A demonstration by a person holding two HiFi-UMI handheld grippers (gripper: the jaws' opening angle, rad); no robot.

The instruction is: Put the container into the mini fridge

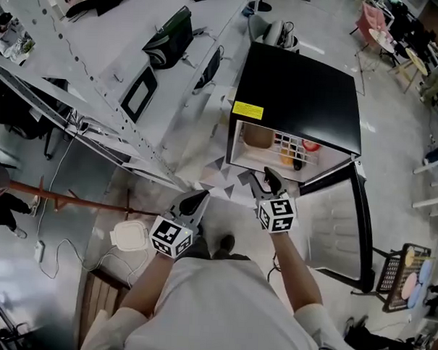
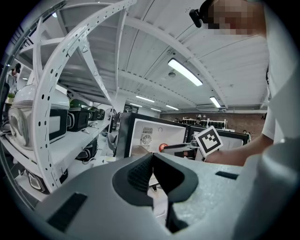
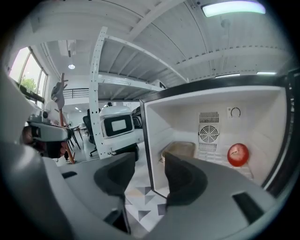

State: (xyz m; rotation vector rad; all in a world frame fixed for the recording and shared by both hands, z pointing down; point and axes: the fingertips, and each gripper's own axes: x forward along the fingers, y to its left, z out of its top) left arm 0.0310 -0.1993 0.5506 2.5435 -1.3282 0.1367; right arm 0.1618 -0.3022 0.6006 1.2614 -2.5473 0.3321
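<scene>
— Since the squat tan plastic container (image 3: pixel 179 150) already sits on the shelf inside the black, white-lined mini fridge (image 1: pixel 298 94), what is left?

— Little, I judge: perhaps shutting the black-framed door (image 1: pixel 333 226), which stands open. The right gripper (image 3: pixel 145 173), just outside, has its jaws partly apart and empty; the left gripper (image 2: pixel 151 171) has its jaws together on nothing.

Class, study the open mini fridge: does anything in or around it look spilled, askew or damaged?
Nothing stands out. The container sits upright inside the mini fridge, apart from a red fruit; no spill shows.
</scene>
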